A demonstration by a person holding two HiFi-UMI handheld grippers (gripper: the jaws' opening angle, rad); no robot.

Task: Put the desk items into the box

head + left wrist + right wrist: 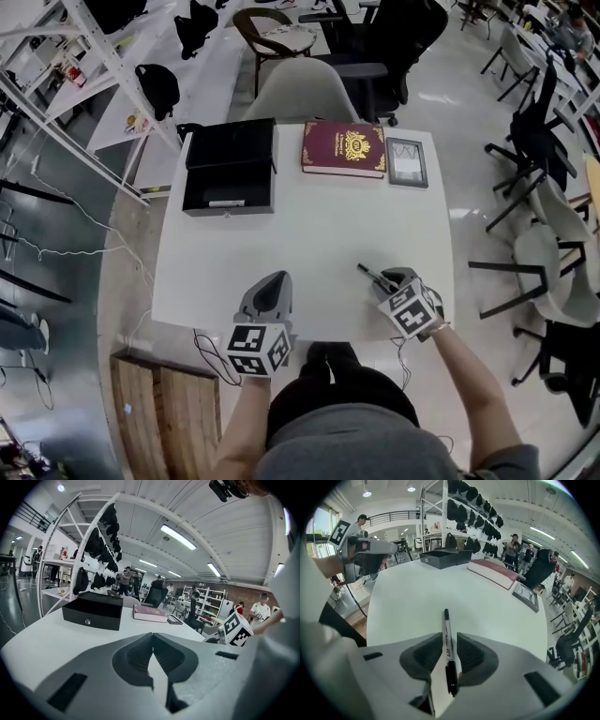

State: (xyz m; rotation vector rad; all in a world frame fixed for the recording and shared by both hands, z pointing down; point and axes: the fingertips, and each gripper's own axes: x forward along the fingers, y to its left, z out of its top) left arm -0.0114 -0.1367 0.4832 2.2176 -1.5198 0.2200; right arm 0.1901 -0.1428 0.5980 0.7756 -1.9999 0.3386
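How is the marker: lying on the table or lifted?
Lying on the table. The marker rests flat between the right tongs, a gap showing beside one pad.

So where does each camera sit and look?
Head view: on the head, looking down at the table; arms, left gripper, right gripper show.
Left gripper view: on that gripper, facing the box; shut jaws show.
Right gripper view: on that gripper, facing along the table; pen between jaws.
Shared: both gripper views see box and book.
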